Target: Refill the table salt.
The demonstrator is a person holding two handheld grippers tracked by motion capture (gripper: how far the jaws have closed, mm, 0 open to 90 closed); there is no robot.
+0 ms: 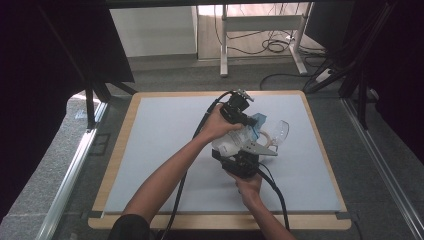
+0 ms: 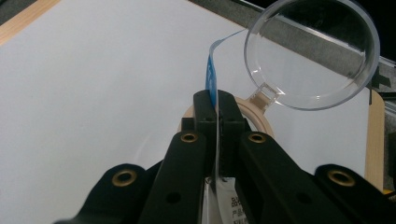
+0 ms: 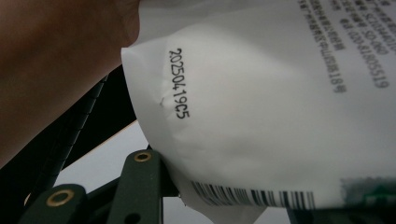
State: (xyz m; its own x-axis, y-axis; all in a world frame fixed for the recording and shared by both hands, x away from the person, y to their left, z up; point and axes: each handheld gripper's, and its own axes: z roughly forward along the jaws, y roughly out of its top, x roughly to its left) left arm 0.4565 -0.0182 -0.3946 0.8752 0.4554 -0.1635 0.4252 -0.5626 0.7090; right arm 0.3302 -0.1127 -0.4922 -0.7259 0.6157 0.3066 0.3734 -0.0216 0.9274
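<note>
High view: you hold the white pouch (image 1: 231, 142) above the middle of the grey mat (image 1: 160, 150), between both grippers.
Left gripper (image 1: 248, 121): it sits at the far end of the pouch, on the blue top edge.
Right gripper (image 1: 242, 159): it sits at the near end, under the pouch body.
Jar (image 1: 272, 136): a clear lid stands open on its hinge over a wooden-rimmed mouth, just beyond the pouch.

Left gripper view: the jaws stand pressed together on the blue strip (image 2: 211, 79) of the pouch top, a thin flat grip.
Jar lid (image 2: 312, 53): it is tilted up and clear of the wooden rim (image 2: 259, 117), which lies directly past the jaw tips.

Right gripper view: the pouch fills the frame, with printed date code (image 3: 179, 83) and barcode (image 3: 252, 196) legible.
Right jaws: one dark jaw (image 3: 140, 186) rests against the pouch's lower edge, partly closed around the body; you cannot see the opposite jaw.

Progress: the jar is open and the pouch is lifted and held at both ends.
Remaining, as judged: you have not yet torn the top open, and no contents show in the jar.
</note>
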